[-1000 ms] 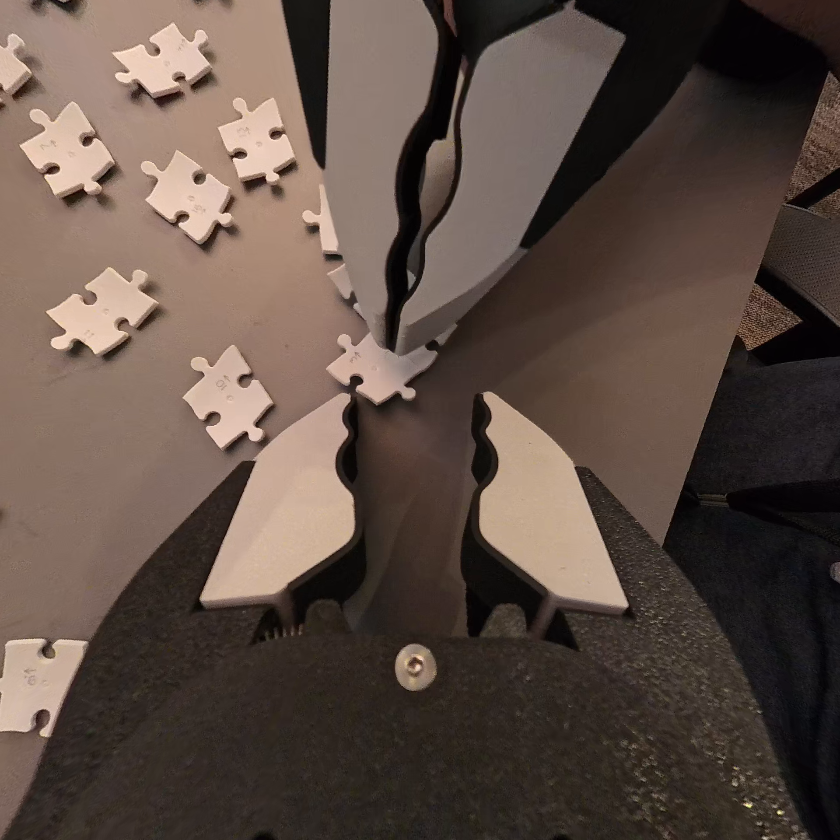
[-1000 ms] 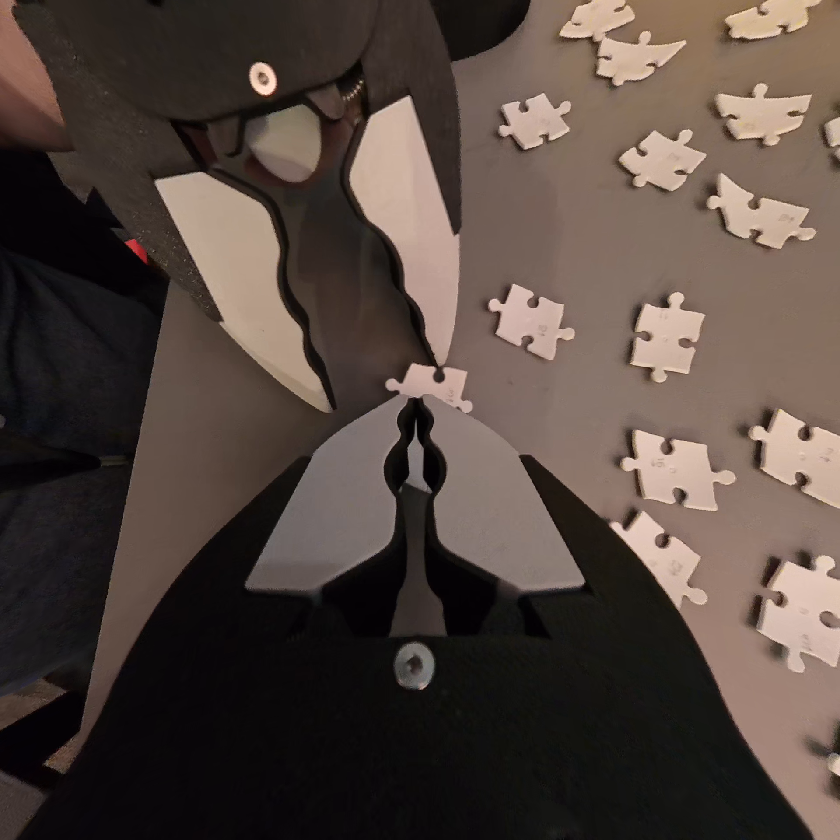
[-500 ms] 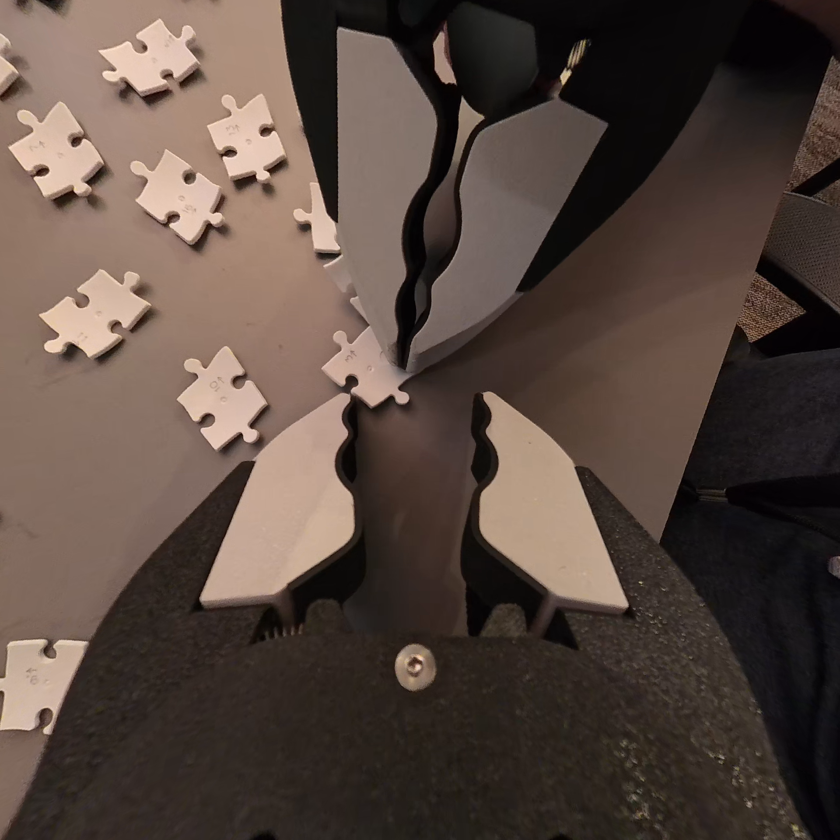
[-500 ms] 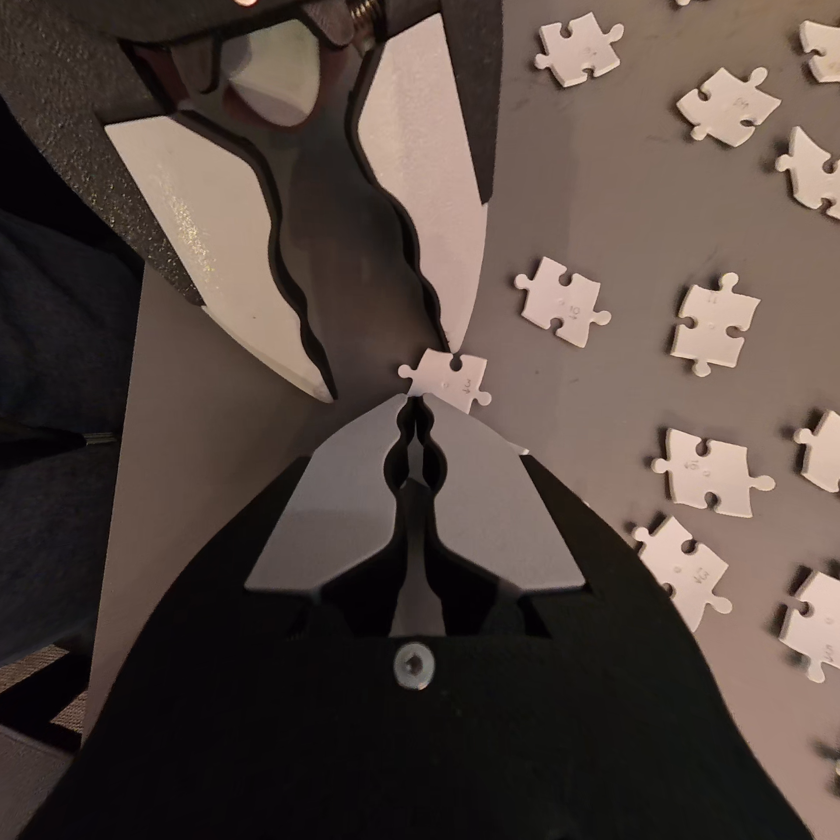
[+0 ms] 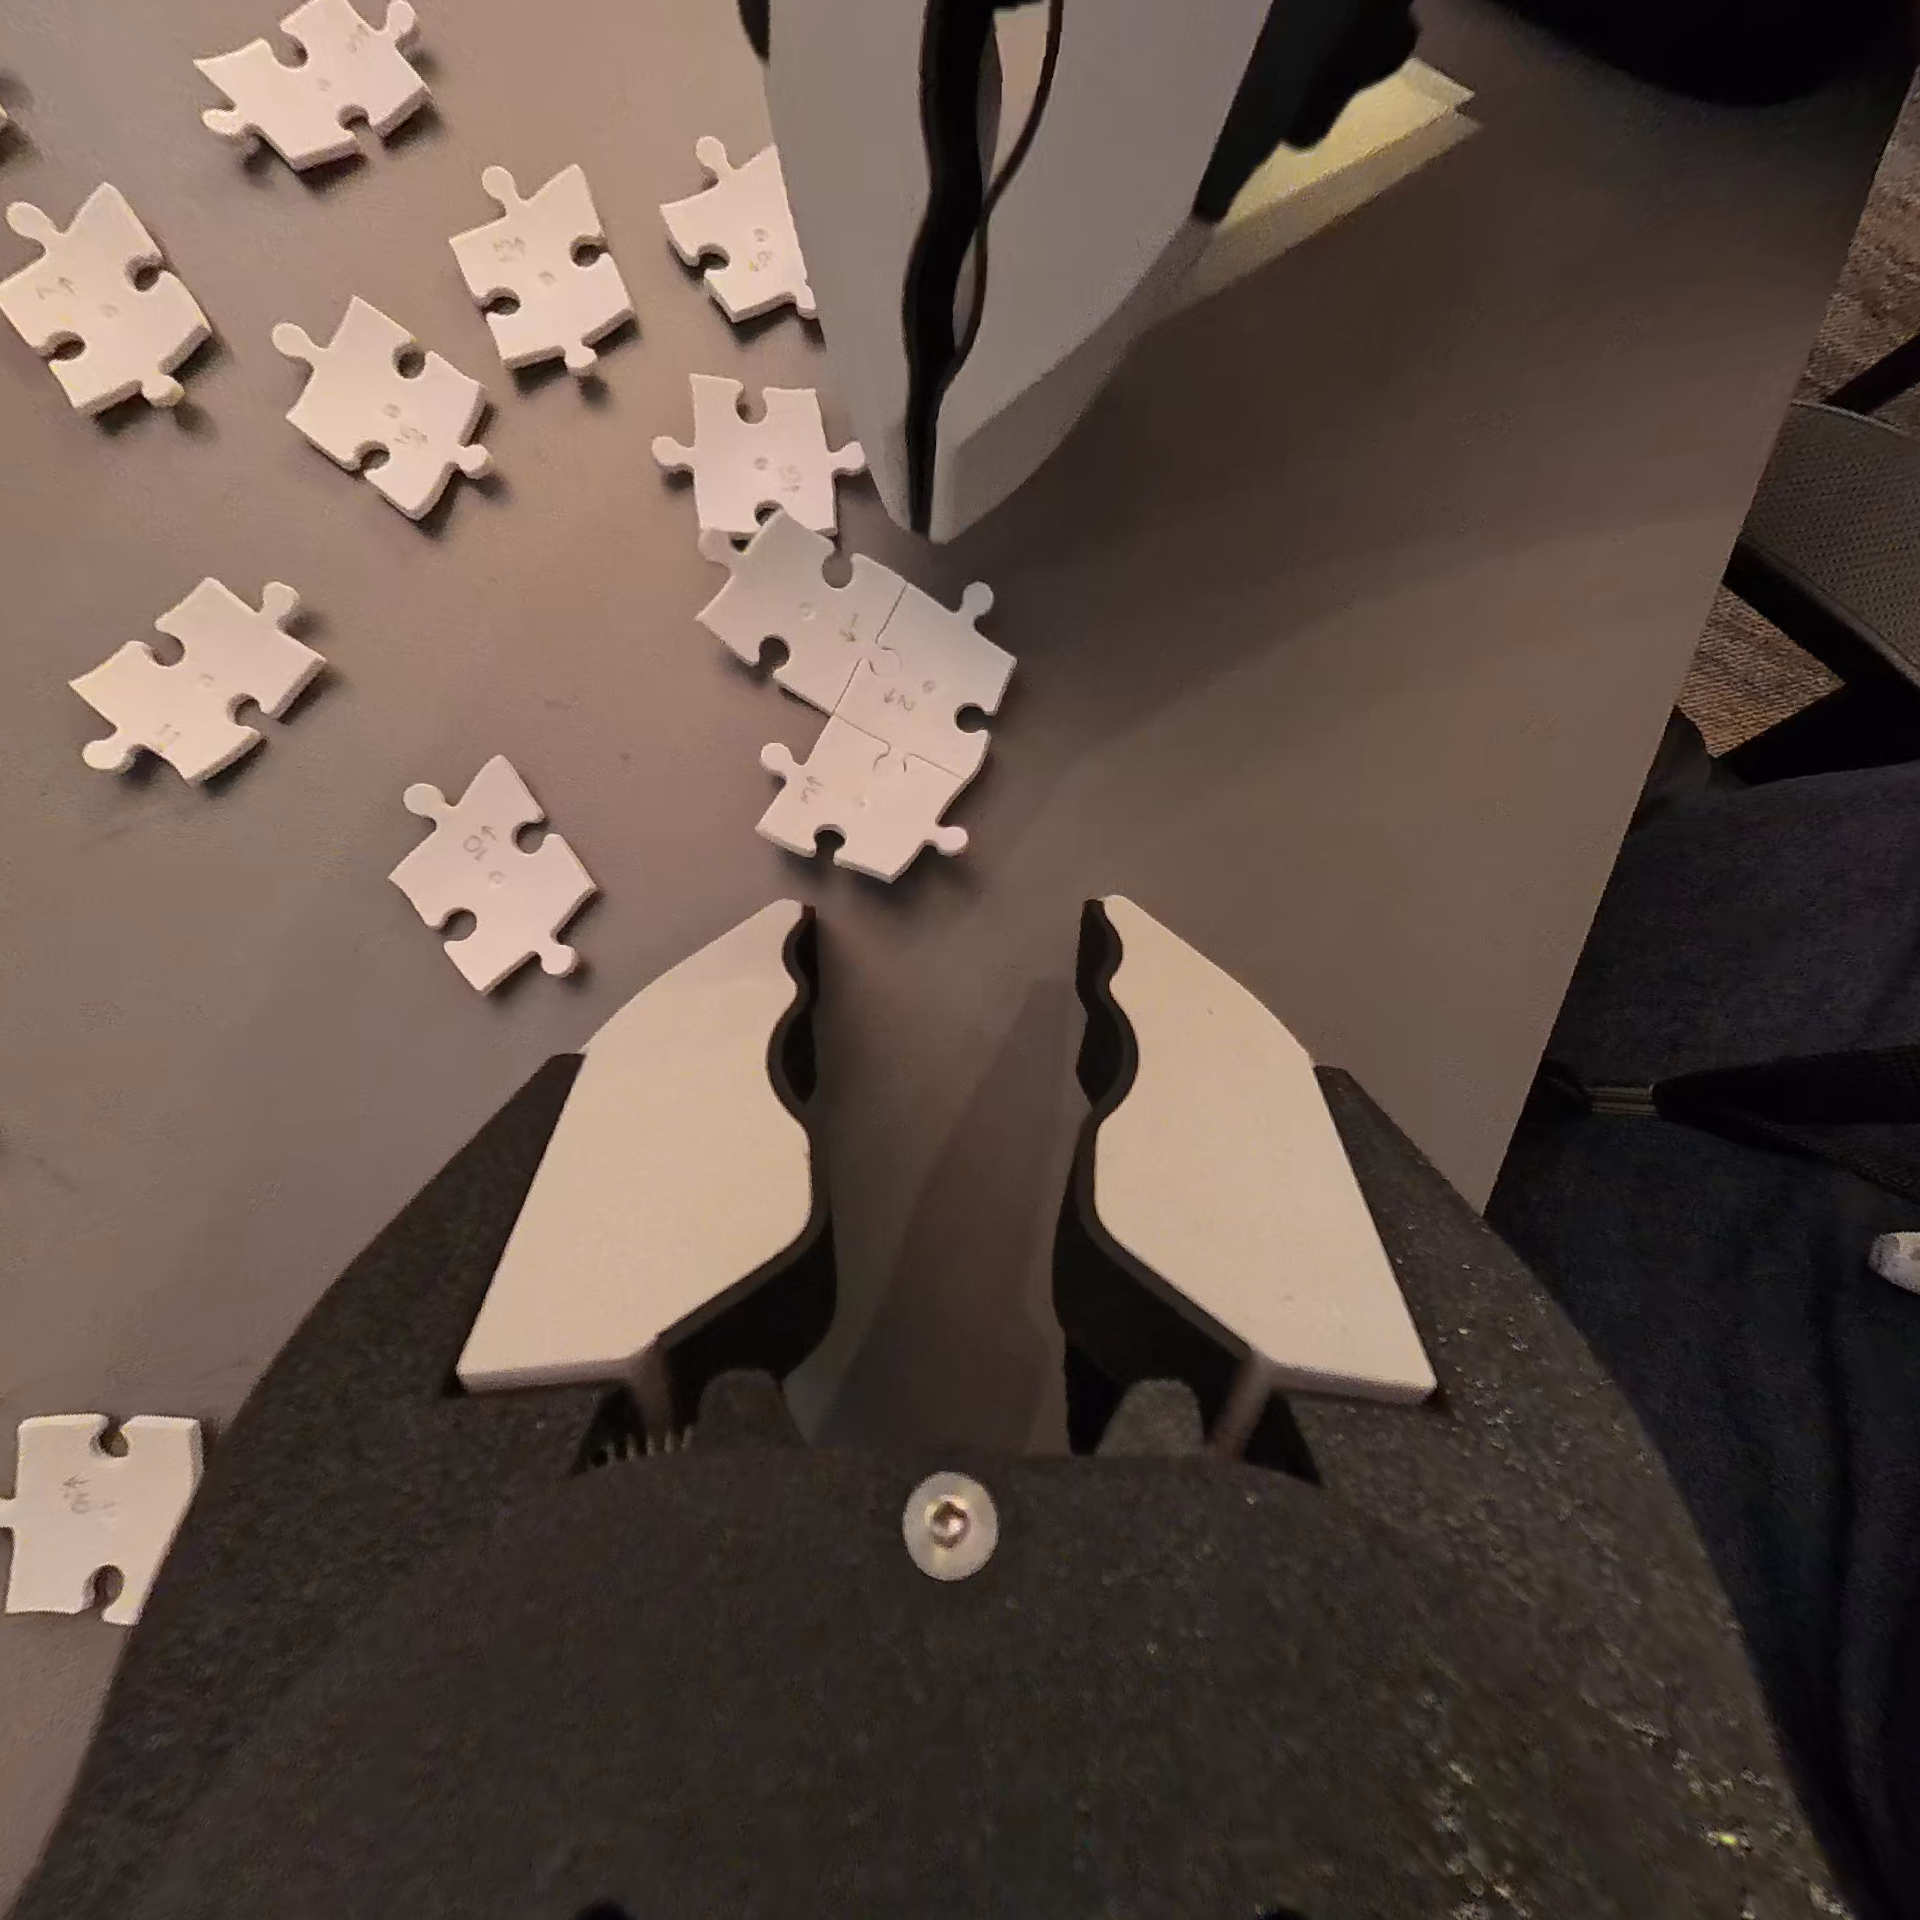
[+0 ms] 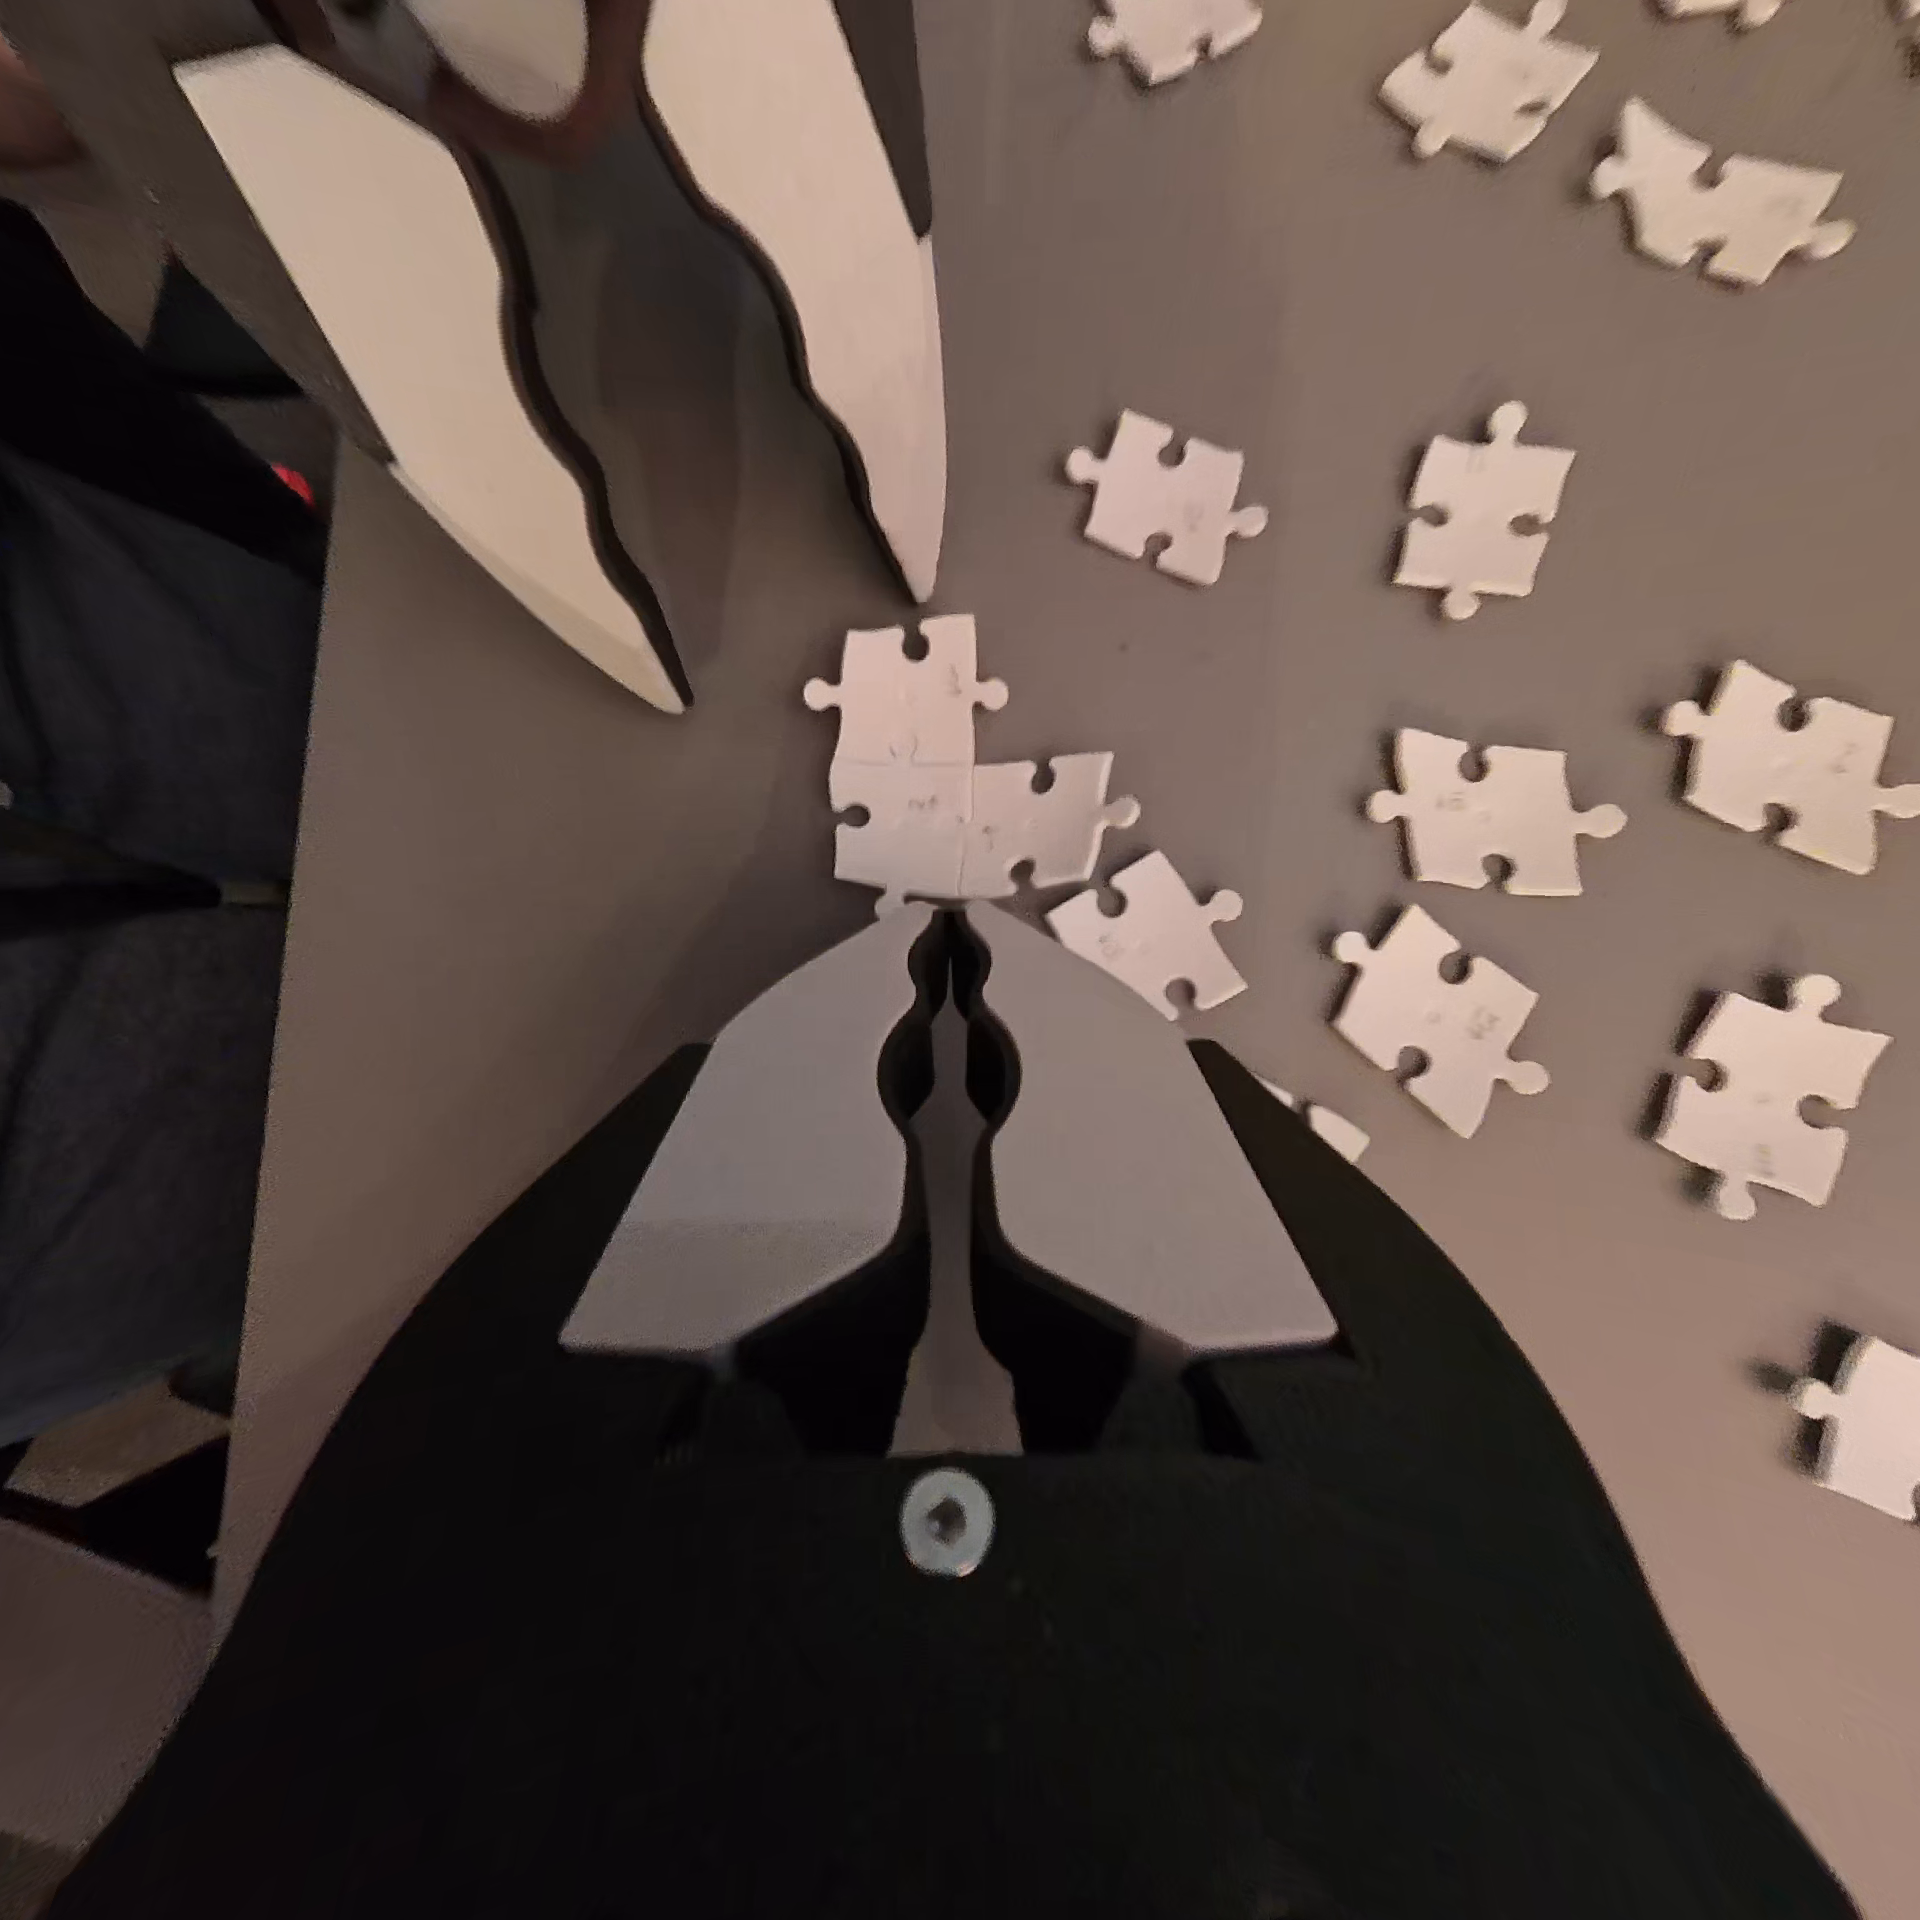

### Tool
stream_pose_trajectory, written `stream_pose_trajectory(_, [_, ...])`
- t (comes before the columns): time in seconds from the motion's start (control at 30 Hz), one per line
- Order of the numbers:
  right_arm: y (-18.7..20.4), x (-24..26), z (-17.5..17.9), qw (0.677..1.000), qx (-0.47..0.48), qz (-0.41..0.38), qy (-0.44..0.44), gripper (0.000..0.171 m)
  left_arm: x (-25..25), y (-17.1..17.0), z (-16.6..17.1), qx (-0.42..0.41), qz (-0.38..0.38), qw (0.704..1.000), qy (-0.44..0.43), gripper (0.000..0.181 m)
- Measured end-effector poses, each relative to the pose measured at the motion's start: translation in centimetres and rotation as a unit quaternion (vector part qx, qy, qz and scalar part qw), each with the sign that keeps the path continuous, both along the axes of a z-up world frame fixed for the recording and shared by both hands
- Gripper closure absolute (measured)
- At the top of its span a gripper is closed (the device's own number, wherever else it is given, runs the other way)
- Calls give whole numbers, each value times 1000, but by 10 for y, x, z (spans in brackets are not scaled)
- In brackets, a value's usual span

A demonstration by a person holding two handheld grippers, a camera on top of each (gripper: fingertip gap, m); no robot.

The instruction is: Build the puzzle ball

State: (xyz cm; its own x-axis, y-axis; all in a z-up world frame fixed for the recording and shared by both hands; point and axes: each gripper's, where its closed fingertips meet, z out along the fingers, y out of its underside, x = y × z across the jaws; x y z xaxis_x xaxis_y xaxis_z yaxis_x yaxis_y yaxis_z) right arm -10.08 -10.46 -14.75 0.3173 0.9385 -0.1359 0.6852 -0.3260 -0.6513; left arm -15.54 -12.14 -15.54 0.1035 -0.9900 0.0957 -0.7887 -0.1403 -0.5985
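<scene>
Left wrist view puts you over a flat grey-brown tabletop (image 5: 1299,727), its edge running down the right side of the frame; beyond it you can see patterned carpet (image 5: 1860,281), part of a dark chair (image 5: 1829,540) and dark blue fabric (image 5: 1766,1351) close to the table.

Count the white puzzle pieces here: three are locked together into one joined cluster (image 5: 868,707) lying flat just ahead of your left gripper (image 5: 945,914), and nine loose ones lie around it (one of them, a loose piece (image 5: 764,468), touches or slips under the cluster's far corner). Another loose piece (image 5: 488,878) lies just left of your fingers.

Your left gripper is released, its two fingers spread wide with bare table between them, the tips just short of the cluster and not touching it.

Your right gripper (image 6: 948,914) is clenched, fingers pressed together at the tips with nothing visible between them, right at the near edge of the joined cluster (image 6: 951,774); whether it touches, you cannot tell. From the left wrist view the right gripper (image 5: 930,525) hangs tip-down just beyond the cluster. The right wrist view is blurred, with about twelve loose pieces spread to the right.
</scene>
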Motion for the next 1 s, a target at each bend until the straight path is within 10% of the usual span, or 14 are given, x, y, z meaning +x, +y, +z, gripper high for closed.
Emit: stream_pose_trajectory(1.0, [-7,-10,-10,1000,5,29,-9,170,1,-4,3,-5,4,1000,-19,134])
